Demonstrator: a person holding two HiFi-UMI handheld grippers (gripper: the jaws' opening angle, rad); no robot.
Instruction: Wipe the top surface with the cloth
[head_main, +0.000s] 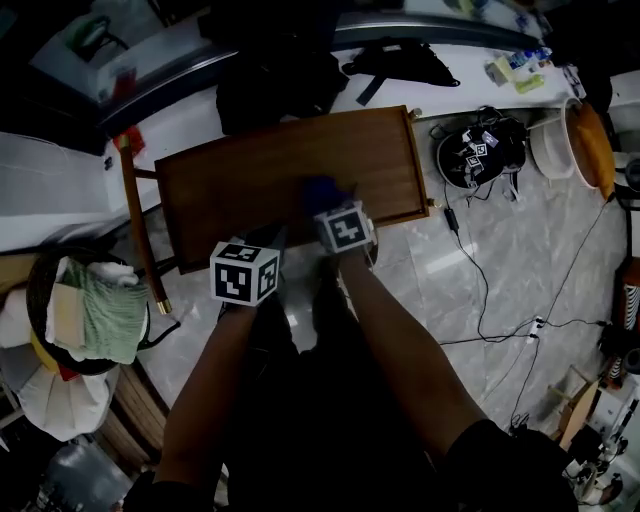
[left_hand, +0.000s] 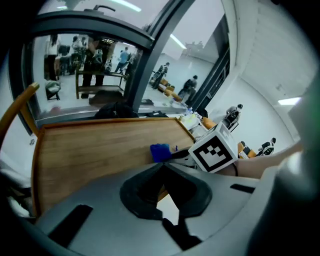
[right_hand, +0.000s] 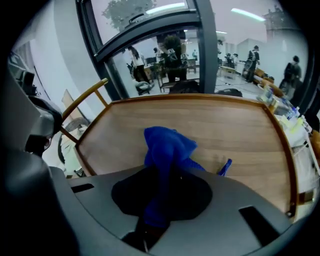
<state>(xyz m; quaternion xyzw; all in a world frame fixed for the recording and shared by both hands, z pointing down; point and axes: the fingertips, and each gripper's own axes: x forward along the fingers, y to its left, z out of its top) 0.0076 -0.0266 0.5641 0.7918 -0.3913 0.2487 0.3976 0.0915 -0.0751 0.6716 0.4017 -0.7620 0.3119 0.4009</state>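
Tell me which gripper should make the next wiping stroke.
Right. The right gripper is shut on the cloth, which hangs over the top. The left gripper is shut on nothing, by the near edge.
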